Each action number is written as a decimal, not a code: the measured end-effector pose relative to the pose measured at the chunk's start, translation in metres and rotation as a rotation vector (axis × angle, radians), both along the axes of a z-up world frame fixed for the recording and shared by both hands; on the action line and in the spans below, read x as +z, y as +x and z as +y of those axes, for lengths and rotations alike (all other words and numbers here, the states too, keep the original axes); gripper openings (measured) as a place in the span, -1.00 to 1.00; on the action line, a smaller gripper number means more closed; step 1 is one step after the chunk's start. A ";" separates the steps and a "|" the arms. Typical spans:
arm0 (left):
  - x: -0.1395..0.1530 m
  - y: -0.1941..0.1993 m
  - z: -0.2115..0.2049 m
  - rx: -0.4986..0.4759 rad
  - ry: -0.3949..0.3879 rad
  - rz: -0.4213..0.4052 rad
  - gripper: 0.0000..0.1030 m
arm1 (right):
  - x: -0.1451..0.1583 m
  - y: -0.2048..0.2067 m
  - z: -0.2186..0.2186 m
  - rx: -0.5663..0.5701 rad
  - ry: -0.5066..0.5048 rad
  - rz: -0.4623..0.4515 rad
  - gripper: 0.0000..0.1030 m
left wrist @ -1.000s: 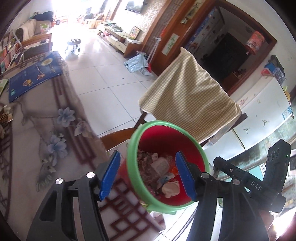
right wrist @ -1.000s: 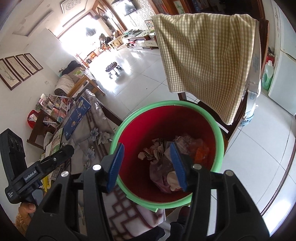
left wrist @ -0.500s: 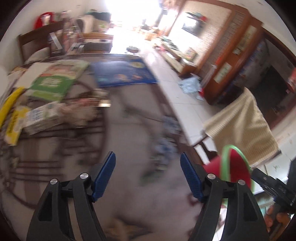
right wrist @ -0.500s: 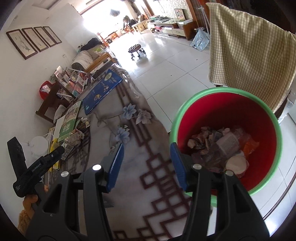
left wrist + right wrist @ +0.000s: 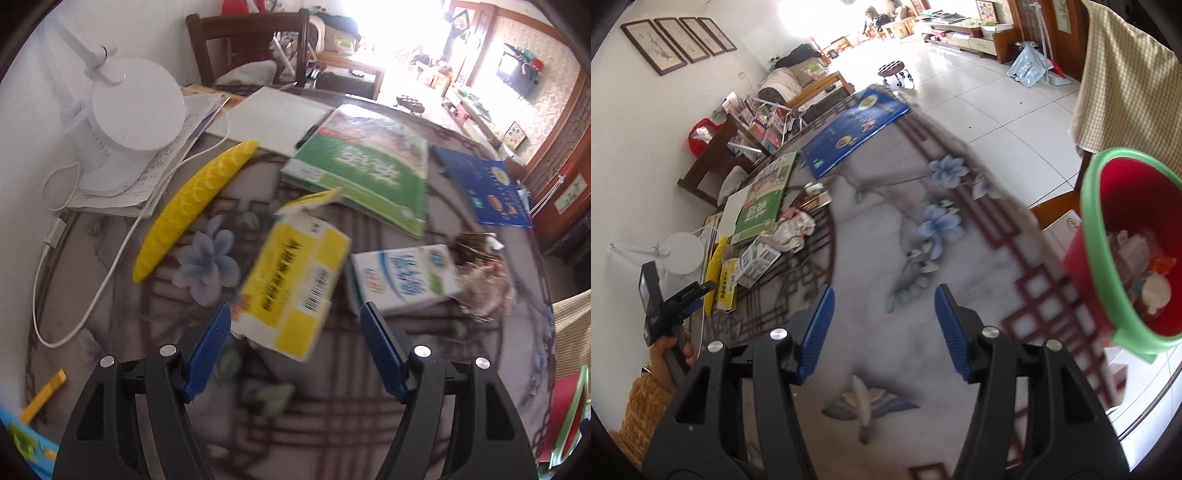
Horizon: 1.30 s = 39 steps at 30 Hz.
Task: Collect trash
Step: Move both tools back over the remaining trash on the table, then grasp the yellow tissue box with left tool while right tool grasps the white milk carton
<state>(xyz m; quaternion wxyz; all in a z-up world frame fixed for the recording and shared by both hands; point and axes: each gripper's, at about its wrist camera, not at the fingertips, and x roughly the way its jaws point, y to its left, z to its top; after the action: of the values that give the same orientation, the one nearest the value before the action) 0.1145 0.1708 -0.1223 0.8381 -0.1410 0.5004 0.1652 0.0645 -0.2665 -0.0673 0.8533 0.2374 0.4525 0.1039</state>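
Note:
My left gripper [image 5: 295, 325] is open and empty, just in front of a torn yellow carton [image 5: 291, 284] lying on the table. A white-and-blue milk carton [image 5: 402, 277] lies to its right, with crumpled wrappers [image 5: 484, 284] beyond it. My right gripper [image 5: 882, 314] is open and empty over the bare patterned tablecloth [image 5: 923, 258]. The red bin with a green rim [image 5: 1126, 243], holding several pieces of trash, stands off the table's right edge. The same cartons [image 5: 746, 266] and wrappers [image 5: 792, 229] show far left in the right wrist view, near the left gripper [image 5: 698, 291].
A yellow scaly banana-shaped object [image 5: 192, 203], a white lamp base [image 5: 129, 110] with its cable, a green book [image 5: 362, 166] and a blue book [image 5: 484, 188] lie on the table. A chair with a checked cloth [image 5: 1130, 77] stands behind the bin.
Both grippers have swung away from the red bin toward the table. The left one now faces the yellow carton; the right one hangs over the tablecloth, bin at its right.

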 end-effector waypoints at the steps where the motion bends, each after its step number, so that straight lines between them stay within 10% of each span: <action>1: -0.006 0.006 0.006 -0.007 -0.003 0.023 0.34 | 0.001 0.000 0.008 0.005 -0.002 0.002 0.07; 15: -0.059 0.055 0.021 -0.081 -0.126 0.096 0.25 | 0.020 0.044 0.092 0.167 -0.177 0.015 0.24; 24: -0.048 -0.009 0.023 0.010 -0.315 -0.004 0.10 | 0.019 0.132 0.242 0.764 -0.573 -0.069 0.45; 32: -0.036 -0.050 0.003 0.030 -0.301 -0.034 0.17 | -0.020 0.171 0.375 1.299 -0.952 -0.166 0.54; 39: -0.038 -0.058 0.017 0.078 -0.325 -0.034 0.19 | -0.036 0.185 0.428 1.513 -0.996 -0.164 0.71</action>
<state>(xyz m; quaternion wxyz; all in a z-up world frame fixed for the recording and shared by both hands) 0.0564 0.1878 -0.1604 0.8057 -0.2968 0.5002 0.1122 0.2496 0.1611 -0.1034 0.5906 -0.5274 0.4179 0.4454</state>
